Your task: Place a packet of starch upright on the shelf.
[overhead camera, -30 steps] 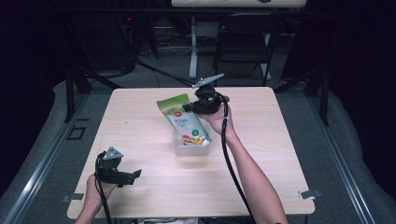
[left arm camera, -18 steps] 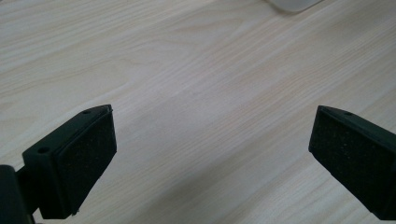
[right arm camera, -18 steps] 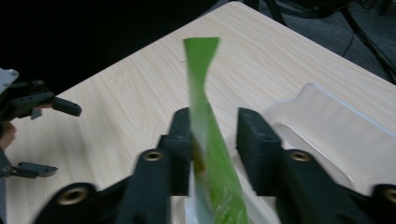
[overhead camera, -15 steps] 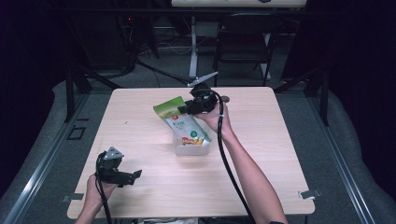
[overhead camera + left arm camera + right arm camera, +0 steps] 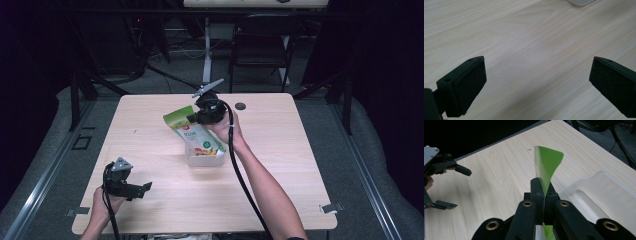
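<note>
Green and thin, so worth a slow, steady pull rather than a jerk. From the high view: grips the green film by its far corner with the right gripper, jaws just closed on it, mid-table over the white tray, with the near end of the film at the tray. Rests the left gripper at the near left edge of the table, well apart from the work. From the left gripper view: stands wide open over bare wood, holding nothing, with a tray corner far off at the top. Probably better brought across to pin the tray down before pulling. From the right gripper view: clamps the film edge deep between the pads, sheet rising upright, tray just to the right. Judged best: keep the pinch tight, draw away low and evenly, and watch for tearing or the tray lifting along.
</note>
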`<control>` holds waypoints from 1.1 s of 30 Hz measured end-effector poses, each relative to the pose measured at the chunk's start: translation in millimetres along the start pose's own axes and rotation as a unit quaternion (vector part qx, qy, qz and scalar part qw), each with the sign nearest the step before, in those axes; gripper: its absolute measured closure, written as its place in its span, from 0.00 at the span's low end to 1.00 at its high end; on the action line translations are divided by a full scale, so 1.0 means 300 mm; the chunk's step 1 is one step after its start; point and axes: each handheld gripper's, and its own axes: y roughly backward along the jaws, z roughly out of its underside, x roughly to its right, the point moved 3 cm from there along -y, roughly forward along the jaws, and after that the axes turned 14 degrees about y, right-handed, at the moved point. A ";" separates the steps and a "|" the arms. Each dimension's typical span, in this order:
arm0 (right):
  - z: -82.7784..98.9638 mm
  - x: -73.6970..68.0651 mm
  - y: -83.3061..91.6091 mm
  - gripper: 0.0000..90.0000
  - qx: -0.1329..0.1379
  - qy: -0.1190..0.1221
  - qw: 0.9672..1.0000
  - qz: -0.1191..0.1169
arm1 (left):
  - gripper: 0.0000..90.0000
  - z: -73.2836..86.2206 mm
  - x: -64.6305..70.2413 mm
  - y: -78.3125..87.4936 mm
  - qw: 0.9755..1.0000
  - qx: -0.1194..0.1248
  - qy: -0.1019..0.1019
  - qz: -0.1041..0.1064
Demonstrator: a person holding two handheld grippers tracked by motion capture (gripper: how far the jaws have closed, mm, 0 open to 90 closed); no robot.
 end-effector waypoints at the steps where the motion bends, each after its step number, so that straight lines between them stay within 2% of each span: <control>1: 0.001 0.000 0.003 1.00 0.003 -0.001 1.000 -0.001 | 0.01 0.000 0.000 0.000 1.000 0.000 0.000 0.000; 11: -0.012 -0.020 0.036 1.00 0.026 0.005 1.000 -0.011 | 0.01 0.001 -0.001 0.001 1.000 0.001 0.001 0.001; 22: 0.000 -0.018 0.065 1.00 0.073 -0.011 0.997 -0.008 | 0.01 0.000 0.000 0.001 1.000 0.000 0.001 0.001; 33: 0.091 0.023 0.054 1.00 0.095 -0.042 0.995 -0.009 | 0.01 0.001 -0.001 0.001 1.000 0.000 0.003 -0.001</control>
